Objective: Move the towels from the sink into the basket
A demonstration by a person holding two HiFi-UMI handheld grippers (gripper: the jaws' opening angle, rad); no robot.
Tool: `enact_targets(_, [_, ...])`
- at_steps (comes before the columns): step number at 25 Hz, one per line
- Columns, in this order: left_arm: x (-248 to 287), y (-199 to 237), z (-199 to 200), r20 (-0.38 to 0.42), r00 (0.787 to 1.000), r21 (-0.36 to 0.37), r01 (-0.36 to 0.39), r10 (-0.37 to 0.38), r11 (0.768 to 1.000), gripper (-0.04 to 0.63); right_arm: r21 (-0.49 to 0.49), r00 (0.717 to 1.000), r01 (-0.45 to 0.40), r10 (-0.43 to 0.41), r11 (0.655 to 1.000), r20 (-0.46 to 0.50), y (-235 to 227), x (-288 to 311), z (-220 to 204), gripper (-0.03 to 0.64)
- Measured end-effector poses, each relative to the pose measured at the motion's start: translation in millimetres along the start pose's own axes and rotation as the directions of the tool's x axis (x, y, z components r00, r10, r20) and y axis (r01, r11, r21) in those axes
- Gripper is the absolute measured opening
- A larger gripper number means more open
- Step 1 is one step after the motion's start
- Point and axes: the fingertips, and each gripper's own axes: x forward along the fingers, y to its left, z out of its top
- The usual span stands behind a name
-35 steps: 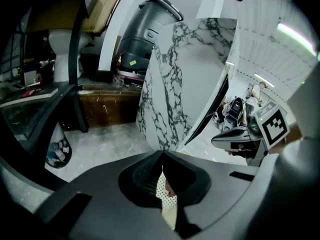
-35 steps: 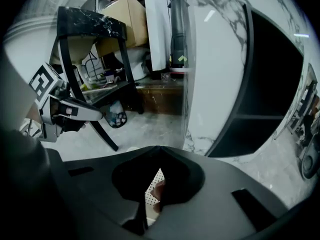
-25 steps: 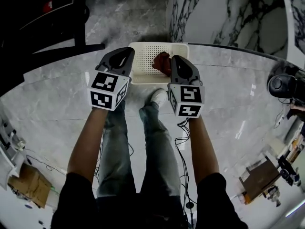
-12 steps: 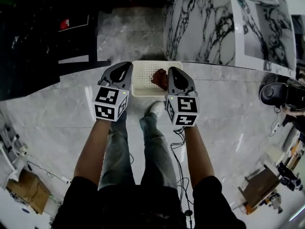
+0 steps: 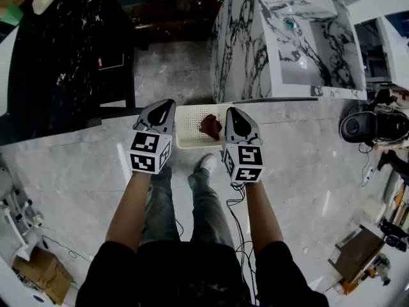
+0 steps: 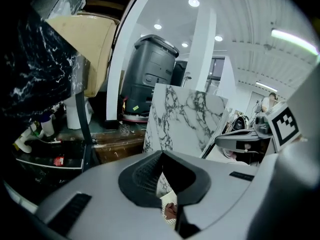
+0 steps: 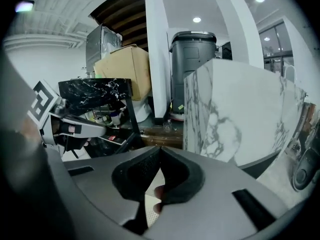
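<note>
A white perforated basket (image 5: 189, 124) stands on the floor in front of the person's feet, with a red-brown towel (image 5: 209, 125) lying in it. My left gripper (image 5: 164, 103) hangs above the basket's left edge, its jaws shut and empty. Over the basket's right edge my right gripper (image 5: 231, 110) is shut too, holding nothing. Through the gap under the left gripper's (image 6: 161, 153) jaws a bit of towel (image 6: 171, 210) and basket (image 6: 163, 188) shows. The right gripper view (image 7: 160, 148) shows the same towel (image 7: 158, 207). The sink (image 5: 305, 47) lies in the marble counter at the upper right.
The marble counter's veined side (image 5: 236, 50) rises just behind the basket. A black marble table (image 5: 57, 50) stands at the left, a black round machine (image 5: 361, 125) at the right. Cables (image 5: 239, 200) trail on the floor near the person's legs. A dark grey bin (image 6: 150, 74) stands beyond the counter.
Both grippers have risen together, still shut. The basket and towel look smaller below them, and the counter top with the sink has come into view.
</note>
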Motion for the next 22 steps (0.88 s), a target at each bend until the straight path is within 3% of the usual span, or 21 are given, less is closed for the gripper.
enact_targets(12, [-54,-17,75,0.071,0.997,0.032,-0.011,0.008,0.999,0.014,0.024,0.991,0.060,-0.062,0.998,0.117,-5,-61,82,0.014])
enact_targets(22, [-91,-28,157,0.167,0.986,0.077,-0.029,0.015,0.997,0.014,0.027,0.966,0.110,-0.113,0.994,0.231,-25,-109,162,0.014])
